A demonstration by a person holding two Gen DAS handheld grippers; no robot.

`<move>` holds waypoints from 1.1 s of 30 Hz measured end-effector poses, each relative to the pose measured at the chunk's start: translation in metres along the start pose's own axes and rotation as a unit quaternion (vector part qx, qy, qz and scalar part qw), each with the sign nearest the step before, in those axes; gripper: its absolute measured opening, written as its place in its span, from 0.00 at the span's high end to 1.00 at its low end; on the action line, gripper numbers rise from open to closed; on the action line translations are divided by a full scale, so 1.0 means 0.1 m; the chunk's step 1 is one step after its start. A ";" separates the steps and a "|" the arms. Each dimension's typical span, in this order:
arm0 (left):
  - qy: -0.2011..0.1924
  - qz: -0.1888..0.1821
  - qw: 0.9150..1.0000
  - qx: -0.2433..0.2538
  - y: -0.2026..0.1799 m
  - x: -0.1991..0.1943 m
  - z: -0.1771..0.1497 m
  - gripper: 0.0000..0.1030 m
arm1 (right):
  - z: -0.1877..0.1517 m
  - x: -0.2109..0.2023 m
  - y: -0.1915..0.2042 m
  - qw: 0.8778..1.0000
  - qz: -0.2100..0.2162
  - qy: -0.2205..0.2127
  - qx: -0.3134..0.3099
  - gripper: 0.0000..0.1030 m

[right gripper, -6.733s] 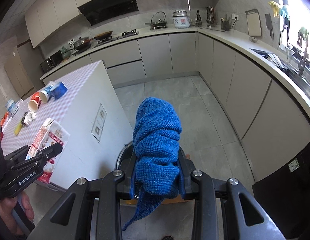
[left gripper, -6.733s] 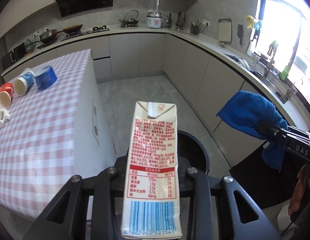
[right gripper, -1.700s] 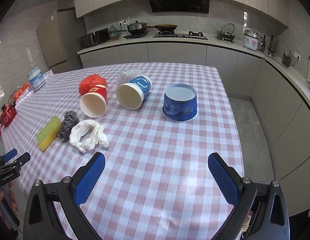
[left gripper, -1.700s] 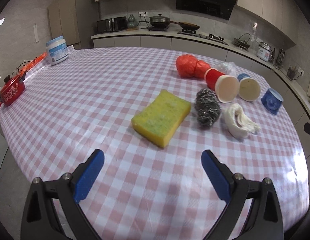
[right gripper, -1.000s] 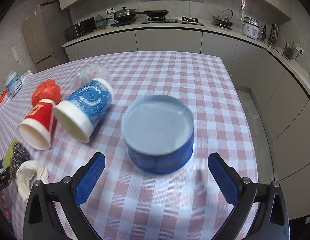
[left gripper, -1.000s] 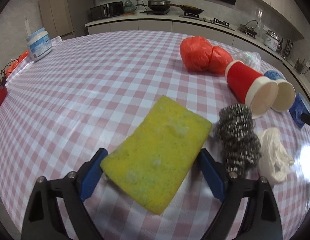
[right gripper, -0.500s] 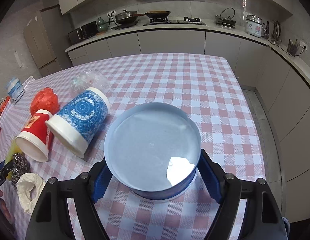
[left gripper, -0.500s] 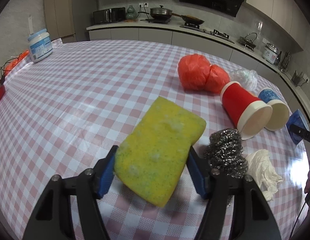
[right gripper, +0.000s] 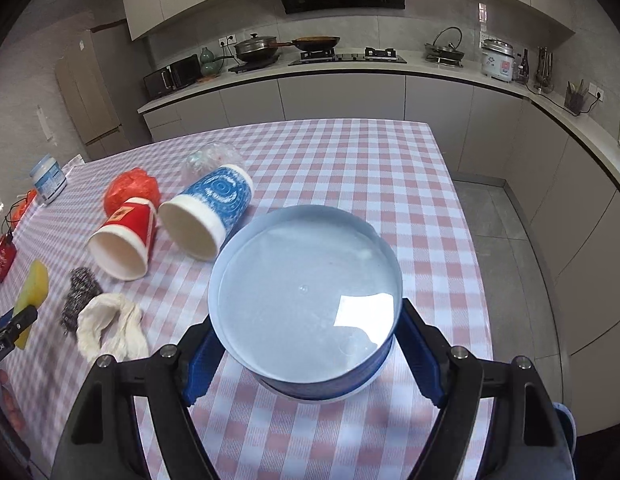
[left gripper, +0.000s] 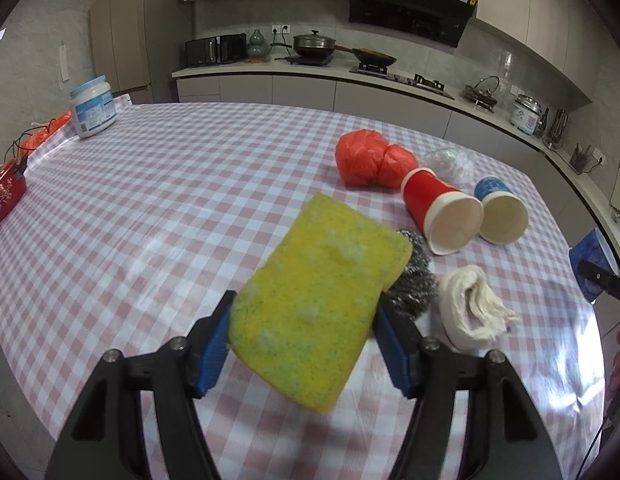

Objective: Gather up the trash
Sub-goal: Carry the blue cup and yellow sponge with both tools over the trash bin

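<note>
Left gripper [left gripper: 302,344] pinched the yellow sponge [left gripper: 314,308] lower-center by its sides; looked light and squishy. Right gripper [right gripper: 306,356] clamped the blue bowl [right gripper: 306,300], probably rigid, slippery.

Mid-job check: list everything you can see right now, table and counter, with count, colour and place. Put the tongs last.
sponge: 1, yellow, gripped in the left tongs, lifted
round tub: 1, blue, pale base up, gripped in the right tongs
paper cups: 2, red and blue, on their sides mid-table, mouths toward the cameras
steel scourer: 1, grey, beside the rag
rag: 1, white, crumpled, near table edge
plastic bag: 1, red-orange, bunched behind the red cup
clear plastic wrap: 1, behind the cups
jar: 1, white, blue label, far corner
tablecloth: 1, pink-white check
rice cooker: 1, white, back counter
left tongs: black, blue pads
right tongs: black, blue pads
</note>
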State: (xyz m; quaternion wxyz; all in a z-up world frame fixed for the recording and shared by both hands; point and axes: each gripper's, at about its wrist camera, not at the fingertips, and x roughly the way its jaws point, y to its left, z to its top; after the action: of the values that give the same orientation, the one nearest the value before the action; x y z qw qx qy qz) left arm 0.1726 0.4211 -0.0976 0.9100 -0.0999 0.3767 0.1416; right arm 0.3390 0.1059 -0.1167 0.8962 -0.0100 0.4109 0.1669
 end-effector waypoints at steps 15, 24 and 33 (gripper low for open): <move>-0.020 -0.029 0.999 0.021 -0.22 -0.55 -0.27 0.35 | -0.46 -0.88 0.07 1.000 0.003 -0.030 -0.005 0.21; -0.019 -0.073 0.995 0.060 -0.68 -0.82 -0.51 0.35 | -0.92 -1.52 -0.26 0.999 -0.024 -0.043 0.019 0.21; -0.020 -0.115 0.988 0.099 -1.25 -1.03 -0.71 0.35 | -1.26 -1.99 -0.73 0.996 -0.057 -0.050 0.048 0.21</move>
State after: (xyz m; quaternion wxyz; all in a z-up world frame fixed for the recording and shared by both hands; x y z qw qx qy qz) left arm 0.0978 0.2643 -0.0646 0.9329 -0.0489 0.3568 0.0002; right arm 0.1484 -0.0406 -0.0619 0.9231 0.0182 0.3719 0.0957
